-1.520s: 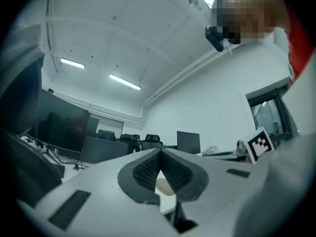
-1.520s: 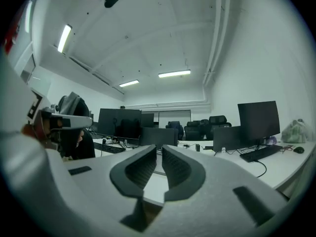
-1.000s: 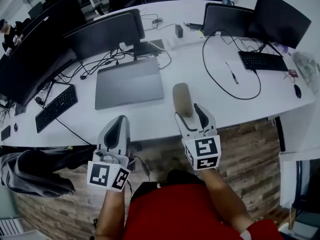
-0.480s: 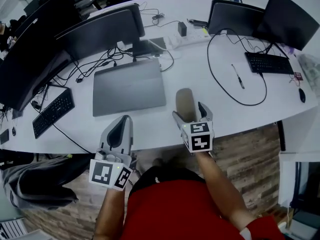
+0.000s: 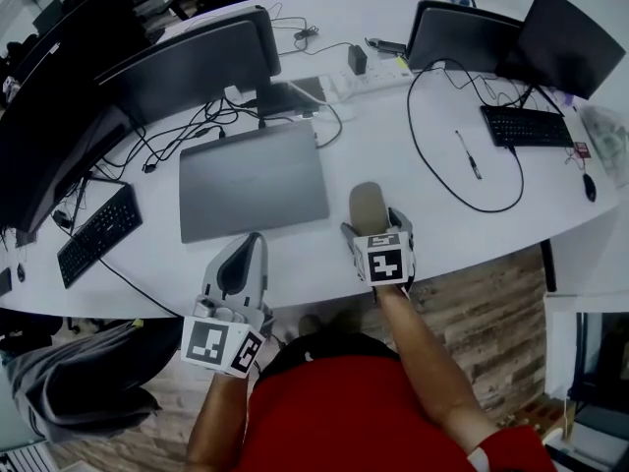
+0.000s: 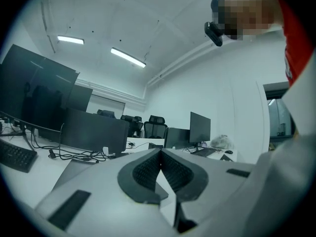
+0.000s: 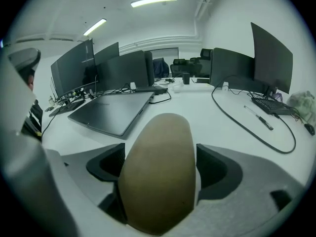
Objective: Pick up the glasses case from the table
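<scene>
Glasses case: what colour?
Plain tan-beige glasses case, clearest in the right gripper view.

Tan oval glasses case (image 5: 367,207), closed, apparently resting near table (image 5: 373,136) edge.

Bright, even office light from ceiling strip lights (image 6: 127,57), at 11 o'clock in my left gripper view and 12 in my right gripper view. White table (image 5: 383,146) washes pale with mild glare, shadows soft and short. Fisheye everywhere: edges bow, black vignette round both gripper views. Head view a bit soft overall. Glasses case (image 7: 158,172) at 6 o'clock close to lens, out of focus. Monitors (image 5: 197,62) near-black, no detail
</scene>
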A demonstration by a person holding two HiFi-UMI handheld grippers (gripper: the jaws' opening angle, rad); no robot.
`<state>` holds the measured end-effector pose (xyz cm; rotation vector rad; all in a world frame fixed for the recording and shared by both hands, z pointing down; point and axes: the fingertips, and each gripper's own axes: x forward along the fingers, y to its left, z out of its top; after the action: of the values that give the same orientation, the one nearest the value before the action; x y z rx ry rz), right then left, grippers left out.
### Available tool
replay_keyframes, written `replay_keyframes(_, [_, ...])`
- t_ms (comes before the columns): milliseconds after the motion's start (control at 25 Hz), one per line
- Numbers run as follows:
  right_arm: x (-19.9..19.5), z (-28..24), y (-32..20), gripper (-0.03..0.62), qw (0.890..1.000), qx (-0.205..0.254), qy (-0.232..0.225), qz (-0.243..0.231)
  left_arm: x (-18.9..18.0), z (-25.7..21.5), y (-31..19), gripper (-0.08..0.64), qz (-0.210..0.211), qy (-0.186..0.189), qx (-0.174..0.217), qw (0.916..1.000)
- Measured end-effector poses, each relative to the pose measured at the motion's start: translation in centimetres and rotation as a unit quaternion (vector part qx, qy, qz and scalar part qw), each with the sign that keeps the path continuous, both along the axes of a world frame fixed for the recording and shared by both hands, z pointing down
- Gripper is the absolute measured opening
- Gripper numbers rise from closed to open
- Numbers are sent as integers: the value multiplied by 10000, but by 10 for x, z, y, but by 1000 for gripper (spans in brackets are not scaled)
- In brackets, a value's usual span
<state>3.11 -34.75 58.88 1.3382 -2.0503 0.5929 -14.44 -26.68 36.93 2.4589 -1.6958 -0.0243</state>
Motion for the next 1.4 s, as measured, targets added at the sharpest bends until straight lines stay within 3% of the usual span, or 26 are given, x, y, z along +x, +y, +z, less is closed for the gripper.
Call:
replay_keyframes(240, [-5, 10, -2, 440, 9998, -191, 85, -19, -6, 1, -5, 9, 60, 68, 13, 10000])
replay_keyframes(680, [-1, -6, 1, 416, 9998, 148, -127, 44, -18, 0, 0, 9, 115, 109, 28, 9999])
replay_keyframes(1040, [4, -100, 27, 416, 9930, 918, -746, -8, -14, -11, 10, 9, 271, 179, 175, 9993])
replay_keyframes(1400, [4, -216, 61, 416, 9727, 1975, -1177, -323, -13, -46, 22, 10, 286, 59, 564, 9980])
